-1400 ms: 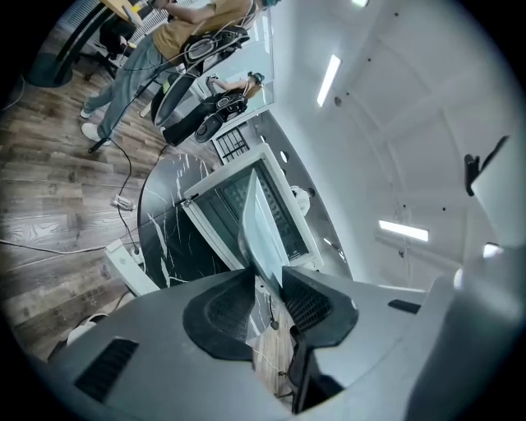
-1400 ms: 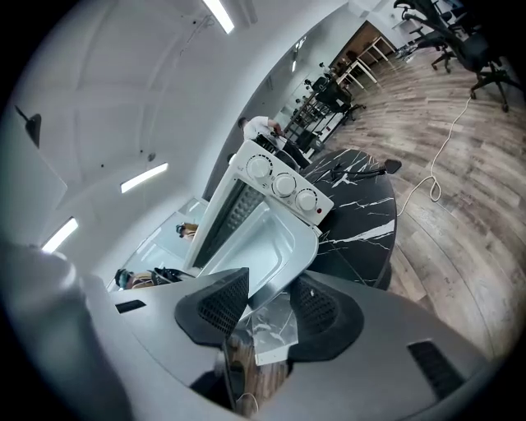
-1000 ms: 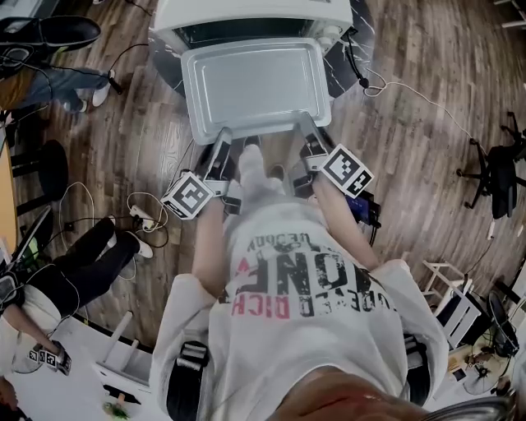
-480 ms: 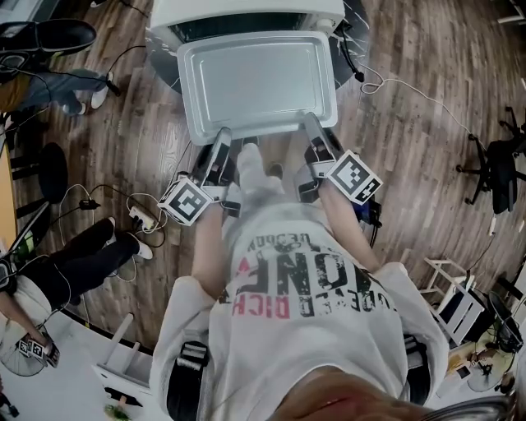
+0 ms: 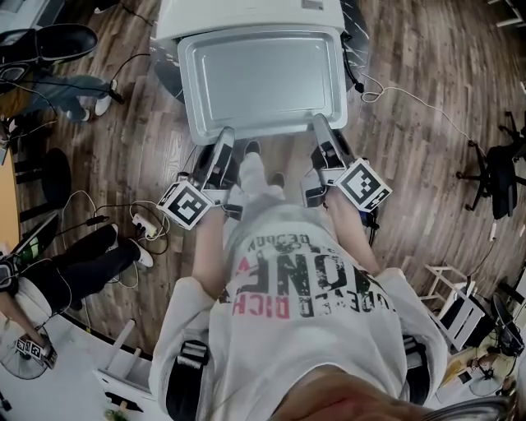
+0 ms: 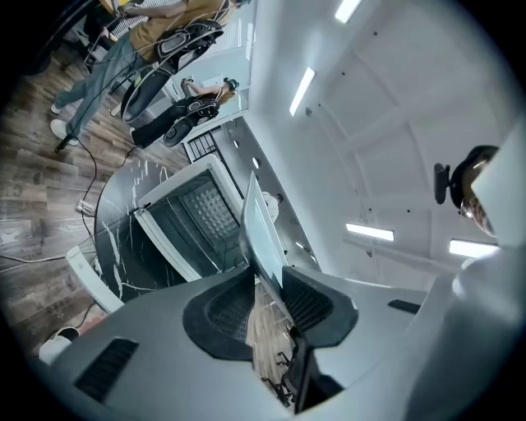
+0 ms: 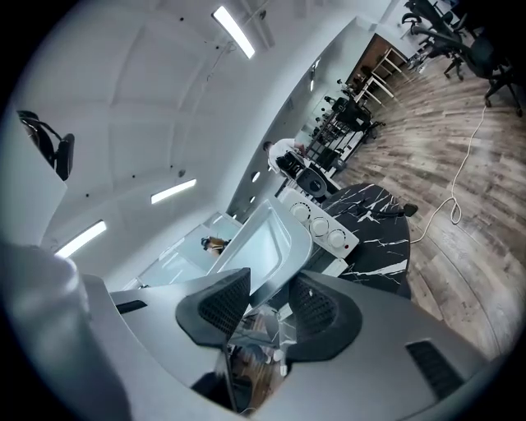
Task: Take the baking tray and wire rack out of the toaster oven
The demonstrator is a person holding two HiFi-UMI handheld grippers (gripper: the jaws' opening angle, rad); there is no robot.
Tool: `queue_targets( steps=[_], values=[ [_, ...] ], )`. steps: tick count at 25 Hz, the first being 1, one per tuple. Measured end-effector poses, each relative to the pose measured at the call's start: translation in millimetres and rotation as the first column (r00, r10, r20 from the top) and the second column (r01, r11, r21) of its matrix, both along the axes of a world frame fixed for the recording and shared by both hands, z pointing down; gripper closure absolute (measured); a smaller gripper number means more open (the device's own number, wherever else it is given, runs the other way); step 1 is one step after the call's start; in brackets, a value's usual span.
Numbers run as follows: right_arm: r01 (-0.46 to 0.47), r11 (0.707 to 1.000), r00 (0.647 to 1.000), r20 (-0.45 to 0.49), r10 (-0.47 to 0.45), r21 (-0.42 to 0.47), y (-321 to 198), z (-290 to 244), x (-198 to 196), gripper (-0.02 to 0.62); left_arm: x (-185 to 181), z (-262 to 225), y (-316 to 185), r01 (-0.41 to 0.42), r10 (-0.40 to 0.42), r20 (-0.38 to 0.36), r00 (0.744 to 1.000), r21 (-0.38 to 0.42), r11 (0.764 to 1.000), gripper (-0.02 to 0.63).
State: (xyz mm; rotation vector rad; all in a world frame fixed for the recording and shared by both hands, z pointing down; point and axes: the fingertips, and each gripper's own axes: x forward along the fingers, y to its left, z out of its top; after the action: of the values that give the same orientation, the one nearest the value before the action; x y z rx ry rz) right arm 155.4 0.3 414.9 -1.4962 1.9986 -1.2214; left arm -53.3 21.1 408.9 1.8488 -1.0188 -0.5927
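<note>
The silver baking tray (image 5: pixel 261 78) is held level in the air in front of and above the white toaster oven (image 5: pixel 246 11), empty inside. My left gripper (image 5: pixel 223 136) is shut on the tray's near rim at its left end, and my right gripper (image 5: pixel 321 129) is shut on the same rim at its right end. In the left gripper view the tray (image 6: pixel 256 232) runs edge-on between the pads, with the open oven (image 6: pixel 191 224) behind it and a grid showing inside. In the right gripper view the tray (image 7: pixel 267 240) sits between the pads, beside the oven's knobs (image 7: pixel 325 227).
The oven stands on a round black marble table (image 5: pixel 164 66). Cables and a power strip (image 5: pixel 144 222) lie on the wood floor at left, near a seated person's legs (image 5: pixel 78 267). An office chair (image 5: pixel 497 168) stands at right.
Both grippers have risen with the tray, which now looks larger and covers the oven's front opening in the head view. The grips on the rim are unchanged.
</note>
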Motion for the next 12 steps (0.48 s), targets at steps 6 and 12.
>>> queue_targets(
  steps=[6,12],
  values=[
    [-0.01,1.0,1.0,0.021,0.01,0.023,-25.3,-12.3,-3.3,0.46,-2.5,-12.6,-26.6,-0.004,0.005,-0.012,1.0,0.024,1.0,0.503],
    [-0.007,0.999,0.999,0.036,0.005,0.047,-48.7,-21.0,-10.6,0.46,-8.0,-17.2,-49.1,-0.003,0.004,-0.038,0.999,0.024,1.0,0.503]
  ],
)
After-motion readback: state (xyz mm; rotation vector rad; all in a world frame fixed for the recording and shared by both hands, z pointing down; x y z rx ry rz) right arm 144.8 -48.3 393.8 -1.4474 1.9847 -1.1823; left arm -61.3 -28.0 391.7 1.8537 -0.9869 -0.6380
